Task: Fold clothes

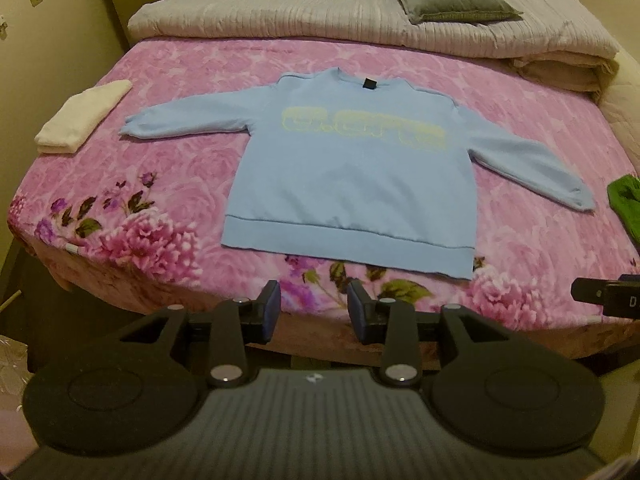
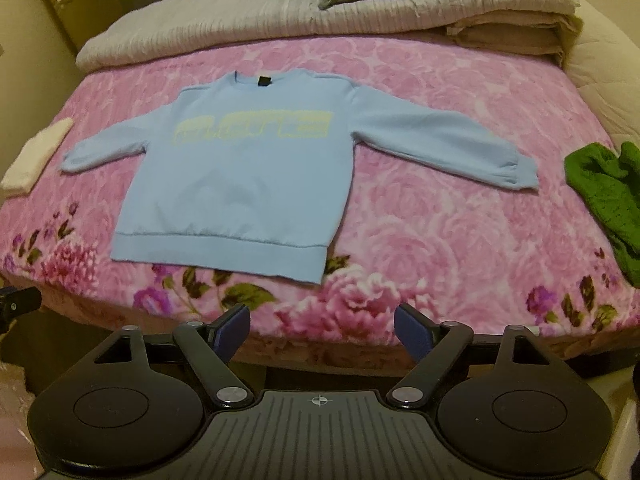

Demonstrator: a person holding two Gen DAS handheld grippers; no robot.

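The yellow lettering on the light blue sweatshirt (image 1: 352, 184) is too blurred to read, and the green knit garment (image 2: 608, 196) at 3 o'clock is cut off by the frame. The sweatshirt lies flat, sleeves spread, on the fleecy pink floral blanket (image 1: 180, 76). A folded cream cloth (image 1: 82, 116) sits at 9 o'clock. The left gripper (image 1: 314, 308) and right gripper (image 2: 322, 330) hover spread and empty at the bed's near edge.

Bare pink blanket (image 1: 168, 184) surrounds the light blue sweatshirt (image 1: 352, 184); a folded white towel (image 1: 80, 120) lies left of it, a green garment (image 2: 608, 196) right.

Yellow print on blue sweatshirt (image 1: 352, 168) too blurry to read.
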